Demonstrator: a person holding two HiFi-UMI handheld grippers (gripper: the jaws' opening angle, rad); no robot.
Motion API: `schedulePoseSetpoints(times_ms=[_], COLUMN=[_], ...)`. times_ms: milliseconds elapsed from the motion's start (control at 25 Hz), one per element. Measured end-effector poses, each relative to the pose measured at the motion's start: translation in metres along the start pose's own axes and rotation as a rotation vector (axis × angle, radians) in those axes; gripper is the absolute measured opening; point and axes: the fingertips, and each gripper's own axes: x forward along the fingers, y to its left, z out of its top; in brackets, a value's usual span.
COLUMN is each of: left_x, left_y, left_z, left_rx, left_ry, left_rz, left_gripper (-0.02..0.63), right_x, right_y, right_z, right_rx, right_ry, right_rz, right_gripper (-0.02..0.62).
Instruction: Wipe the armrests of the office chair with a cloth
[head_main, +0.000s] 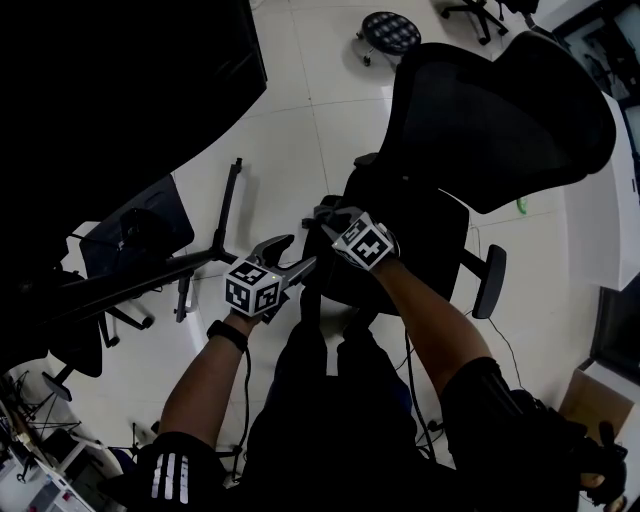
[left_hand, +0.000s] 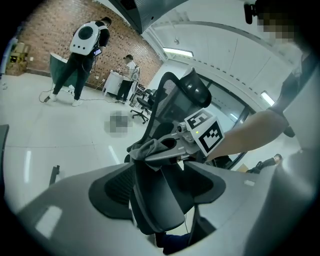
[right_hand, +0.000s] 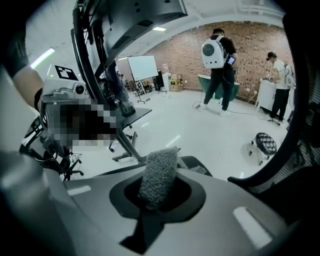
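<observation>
Grey cloth (right_hand: 159, 175) sits pinched in my right gripper's (right_hand: 158, 197) closed fingers, on the end of the armrest (left_hand: 155, 210). My left gripper (left_hand: 162, 182) clamps that armrest, probably to steady the office chair (head_main: 500, 120) for wiping.

No text, label or number can be read

The right gripper (right_hand: 156, 199) has its jaws closed on a grey cloth (right_hand: 159, 175), which stands up between them. Just behind the cloth shows the dark end of an armrest (right_hand: 200, 165). A mesh chair back (right_hand: 285, 175) fills the lower right. Across the white floor (right_hand: 200, 130) are a stool (right_hand: 263, 144), a whiteboard (right_hand: 142, 67), a person with a white backpack (right_hand: 218, 60) and a second person (right_hand: 280, 75) by a brick wall (right_hand: 250, 35)
</observation>
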Motion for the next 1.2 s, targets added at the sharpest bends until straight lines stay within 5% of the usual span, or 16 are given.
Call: schedulePoseSetpoints(times_ms=[1200], left_x=[-0.058], left_y=[-0.045], left_z=[-0.076], left_rx=[-0.102], left_ry=[-0.095], left_rz=[0.139], left_gripper=[0.333], right_x=[-0.026], right_y=[0.175], right_z=[-0.071], right_rx=[-0.324], right_ry=[0.091], right_rz=[0.276], right_gripper=[0.037])
